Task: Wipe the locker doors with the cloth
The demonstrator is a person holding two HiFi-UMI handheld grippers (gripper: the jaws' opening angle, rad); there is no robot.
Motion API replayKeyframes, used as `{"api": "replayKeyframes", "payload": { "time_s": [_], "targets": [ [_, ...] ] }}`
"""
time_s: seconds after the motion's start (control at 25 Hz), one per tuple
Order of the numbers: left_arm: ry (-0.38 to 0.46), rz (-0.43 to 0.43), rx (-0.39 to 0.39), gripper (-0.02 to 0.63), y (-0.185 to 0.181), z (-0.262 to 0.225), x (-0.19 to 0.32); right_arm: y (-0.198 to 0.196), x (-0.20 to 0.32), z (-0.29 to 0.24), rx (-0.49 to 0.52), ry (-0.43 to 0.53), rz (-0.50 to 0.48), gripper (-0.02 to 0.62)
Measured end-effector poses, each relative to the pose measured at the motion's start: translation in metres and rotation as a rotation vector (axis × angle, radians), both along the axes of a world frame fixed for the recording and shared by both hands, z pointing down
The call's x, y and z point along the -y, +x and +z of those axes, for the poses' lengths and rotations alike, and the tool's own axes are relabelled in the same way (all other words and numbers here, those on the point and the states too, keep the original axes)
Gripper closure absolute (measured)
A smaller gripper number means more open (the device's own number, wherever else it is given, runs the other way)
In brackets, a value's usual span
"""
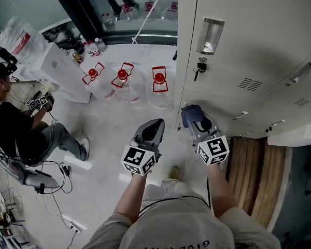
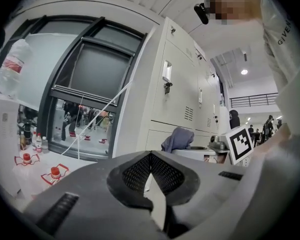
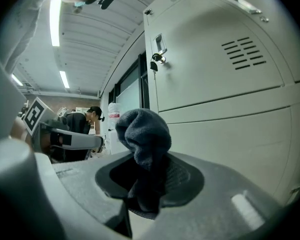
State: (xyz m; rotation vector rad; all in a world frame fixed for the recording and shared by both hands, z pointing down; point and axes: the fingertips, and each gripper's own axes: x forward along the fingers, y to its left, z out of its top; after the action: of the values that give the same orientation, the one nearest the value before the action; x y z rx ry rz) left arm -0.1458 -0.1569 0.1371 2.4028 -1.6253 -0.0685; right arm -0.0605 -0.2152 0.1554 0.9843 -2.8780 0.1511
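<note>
Right tool clamps grey cloth.

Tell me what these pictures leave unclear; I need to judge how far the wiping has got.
Whether the cloth touches the locker door: right gripper view shows only the cloth's near side; head view too small.
Dust on the door: too fine in every view.
The lock: details too small in head view.

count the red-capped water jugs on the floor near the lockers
3. They stand in a row on the floor: the left jug, the middle jug and the right jug, nearest the lockers. Others may sit out of view.
</note>
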Motion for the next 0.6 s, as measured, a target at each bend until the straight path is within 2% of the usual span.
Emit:
{"api": "replayKeyframes", "payload": {
  "time_s": [0.2,0.32,0.48,0.6],
  "targets": [
    [0.005,0.044,0.000,0.607,0.007,-0.002,0.018,-0.004,0.019,-0.019,-0.036,0.067,0.065,0.486],
    [0.007,0.065,-0.004,0.607,0.011,-0.003,0.027,-0.011,0.027,-0.024,-0.041,0.072,0.095,0.486],
    [0.000,0.096,-0.006,0.607,0.018,0.001,0.036,-0.015,0.036,-0.023,-0.105,0.111,0.182,0.488],
    [-0.001,0.128,0.001,0.607,0.024,0.006,0.044,-0.020,0.044,-0.018,-0.116,0.094,0.234,0.489]
  ]
}}
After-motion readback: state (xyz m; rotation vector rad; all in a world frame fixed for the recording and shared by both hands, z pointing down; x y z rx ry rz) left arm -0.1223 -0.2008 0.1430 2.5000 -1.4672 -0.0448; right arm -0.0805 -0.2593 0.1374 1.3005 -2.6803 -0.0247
